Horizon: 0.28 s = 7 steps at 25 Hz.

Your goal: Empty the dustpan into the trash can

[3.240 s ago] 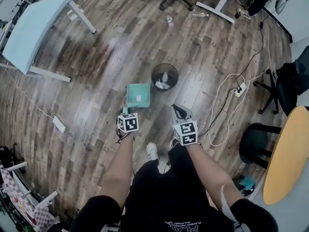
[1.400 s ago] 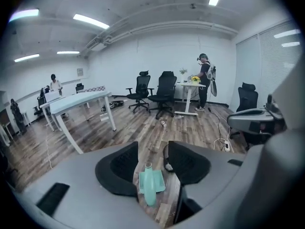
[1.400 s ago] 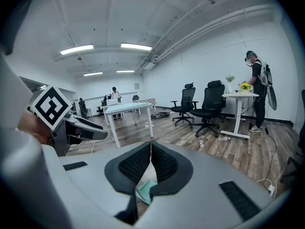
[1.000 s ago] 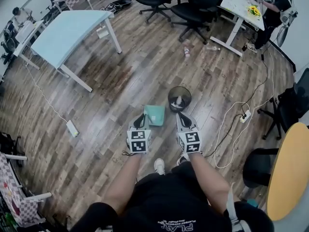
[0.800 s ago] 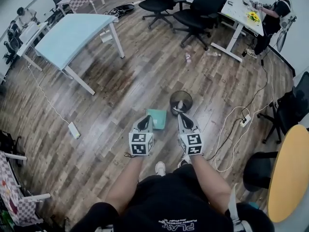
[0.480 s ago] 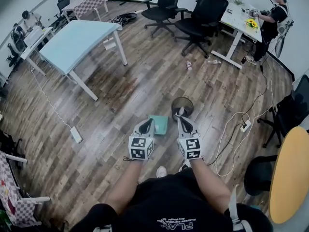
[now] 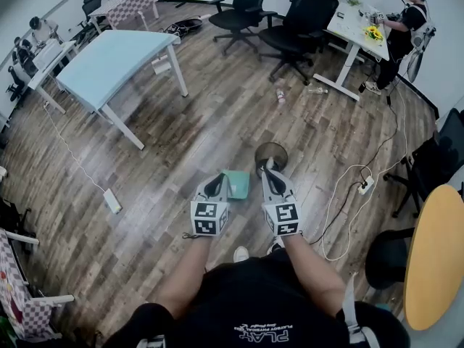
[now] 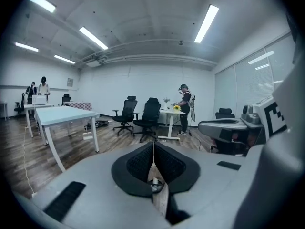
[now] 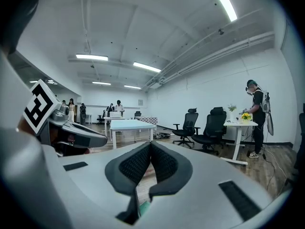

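Note:
In the head view the teal dustpan (image 7: 238, 184) lies on the wooden floor, right beside the round black trash can (image 7: 270, 153), which has white waste in it. My left gripper (image 7: 217, 183) hovers over the dustpan's left edge with its jaws shut and nothing between them. My right gripper (image 7: 269, 171) hangs to the dustpan's right, its tip covering the can's near rim, jaws also shut and empty. In the left gripper view the closed pads (image 8: 143, 163) frame a glimpse of the can. A sliver of teal dustpan (image 9: 142, 207) shows under the right gripper (image 9: 151, 147).
A light blue table (image 7: 101, 58) stands at the far left and black office chairs (image 7: 297, 17) at the back. A person (image 7: 403, 17) stands by a white desk. A white cable and power strip (image 7: 362, 185) lie right of the can, a bottle (image 7: 279, 95) beyond it, a yellow table (image 7: 433, 252) at right.
Both grippers have risen away from the floor and sit closer together. The dustpan stays on the floor beside the trash can; the left gripper was at its handle earlier.

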Available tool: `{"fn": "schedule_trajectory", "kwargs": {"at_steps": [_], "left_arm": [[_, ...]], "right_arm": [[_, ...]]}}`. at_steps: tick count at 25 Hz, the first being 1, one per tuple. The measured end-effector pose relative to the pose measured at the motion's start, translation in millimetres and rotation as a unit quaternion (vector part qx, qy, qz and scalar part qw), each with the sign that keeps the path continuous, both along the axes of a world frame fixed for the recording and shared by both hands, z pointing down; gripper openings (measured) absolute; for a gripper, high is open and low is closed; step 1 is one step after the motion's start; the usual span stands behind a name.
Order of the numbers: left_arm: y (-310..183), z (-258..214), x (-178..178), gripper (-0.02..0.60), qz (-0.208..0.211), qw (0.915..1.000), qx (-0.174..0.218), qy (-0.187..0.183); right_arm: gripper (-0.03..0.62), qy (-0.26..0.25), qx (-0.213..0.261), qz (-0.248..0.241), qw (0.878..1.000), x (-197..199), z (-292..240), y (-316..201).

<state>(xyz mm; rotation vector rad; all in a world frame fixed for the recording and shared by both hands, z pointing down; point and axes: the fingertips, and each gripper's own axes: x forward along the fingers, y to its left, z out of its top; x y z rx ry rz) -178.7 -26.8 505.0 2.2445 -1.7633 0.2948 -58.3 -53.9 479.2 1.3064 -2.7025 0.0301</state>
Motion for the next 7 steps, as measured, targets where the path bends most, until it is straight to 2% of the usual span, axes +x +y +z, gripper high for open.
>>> {"fn": "schedule_trajectory", "kwargs": {"at_steps": [7], "left_arm": [[-3.3, -0.9, -5.0, 0.026, 0.0, 1.0, 0.0, 0.004]], "right_arm": [[0.025, 0.0, 0.002, -0.004, 1.0, -7.5, 1.2, -0.8]]}}
